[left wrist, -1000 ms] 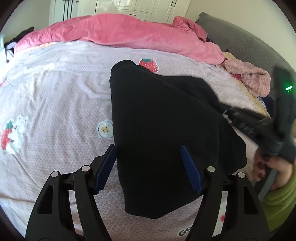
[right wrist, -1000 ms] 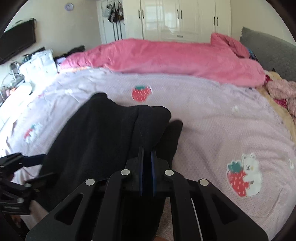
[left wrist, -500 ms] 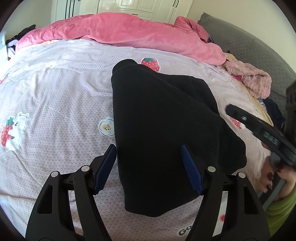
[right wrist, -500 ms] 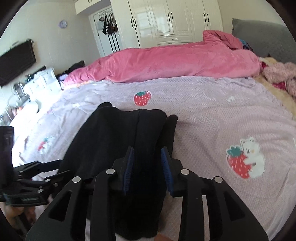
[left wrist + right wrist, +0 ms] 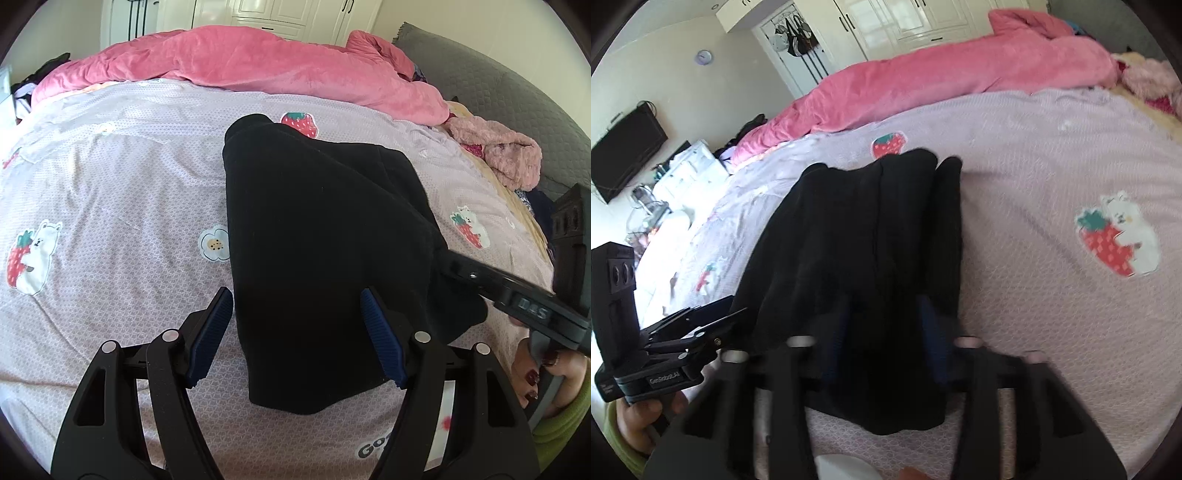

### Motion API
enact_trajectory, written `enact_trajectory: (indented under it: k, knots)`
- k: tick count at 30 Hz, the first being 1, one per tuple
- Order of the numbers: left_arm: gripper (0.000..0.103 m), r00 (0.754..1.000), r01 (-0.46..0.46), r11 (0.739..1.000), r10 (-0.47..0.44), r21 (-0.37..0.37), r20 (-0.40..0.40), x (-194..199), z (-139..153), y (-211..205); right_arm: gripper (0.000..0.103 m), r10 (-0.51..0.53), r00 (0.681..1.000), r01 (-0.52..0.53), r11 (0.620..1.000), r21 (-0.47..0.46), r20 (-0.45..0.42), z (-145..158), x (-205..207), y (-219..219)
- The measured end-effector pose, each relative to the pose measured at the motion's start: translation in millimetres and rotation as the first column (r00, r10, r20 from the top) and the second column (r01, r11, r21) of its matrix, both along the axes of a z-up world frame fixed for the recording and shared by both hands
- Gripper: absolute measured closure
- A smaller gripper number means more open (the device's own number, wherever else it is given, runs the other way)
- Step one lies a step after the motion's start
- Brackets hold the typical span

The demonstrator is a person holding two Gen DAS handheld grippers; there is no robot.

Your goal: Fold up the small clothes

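A folded black garment is laid on the lilac bed sheet. The left gripper is held released above it; the right gripper is closing around its near edge, not yet clenched.

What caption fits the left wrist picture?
Open left claw over a folded black garment on a strawberry-print bedsheet.

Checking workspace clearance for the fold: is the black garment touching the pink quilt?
Apart. The left wrist view shows a bare band of lilac sheet running between the black garment and the pink quilt; the right wrist view shows the same gap.
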State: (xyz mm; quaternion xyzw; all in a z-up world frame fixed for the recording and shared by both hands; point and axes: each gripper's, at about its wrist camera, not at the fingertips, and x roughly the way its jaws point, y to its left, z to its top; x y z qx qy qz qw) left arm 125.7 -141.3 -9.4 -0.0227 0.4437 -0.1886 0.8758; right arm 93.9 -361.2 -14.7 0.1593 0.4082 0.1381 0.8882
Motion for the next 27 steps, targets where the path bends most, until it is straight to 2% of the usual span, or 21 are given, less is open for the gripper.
enact_trajectory:
  k: [1,4,8,11,13,20,21,24,27]
  knots:
    - [0.039,1.000,0.000,1.000,0.000,0.003,0.004,-1.4,0.9,0.1,0.089,0.000,1.000,0.000,1.000,-0.005,0.013,2.1,-3.3,1.0]
    - [0.039,1.000,0.007,1.000,-0.007,0.007,0.009,-5.5,1.3,0.7,0.091,0.006,0.996,0.004,0.994,-0.111,0.083,12.7,-16.6,7.0]
    - [0.035,1.000,0.006,1.000,-0.006,0.010,-0.004,-6.5,-4.7,1.4,0.091,-0.020,0.997,0.034,0.977,-0.211,0.068,-0.7,-18.0,13.4]
    - [0.035,1.000,0.004,1.000,-0.004,0.015,-0.010,-7.8,-6.4,1.8,0.083,-0.035,0.996,0.053,0.971,-0.233,0.082,-1.6,-20.0,16.4]
    - [0.035,1.000,0.003,1.000,-0.002,0.018,-0.006,-9.8,-4.7,2.0,0.072,-0.046,0.995,0.066,0.968,-0.240,0.085,1.0,-21.4,15.8]
    - [0.030,1.000,0.001,1.000,-0.001,0.021,0.012,-17.7,4.7,4.4,0.053,-0.077,0.991,0.101,0.970,-0.223,0.114,16.1,-38.2,8.1]
    - [0.029,1.000,0.001,1.000,-0.001,0.021,0.016,-19.9,6.6,4.7,0.046,-0.081,0.990,0.105,0.969,-0.223,0.117,18.4,-42.1,7.4]
    - [0.028,1.000,0.001,1.000,-0.002,0.024,0.031,-26.4,12.1,5.9,0.036,-0.086,0.987,0.115,0.968,-0.221,0.137,24.6,-52.0,5.7]
    - [0.022,0.999,-0.005,1.000,0.003,0.030,0.049,-33.2,18.7,8.9,0.023,-0.090,0.983,0.126,0.965,-0.229,0.162,32.6,-61.2,4.9]
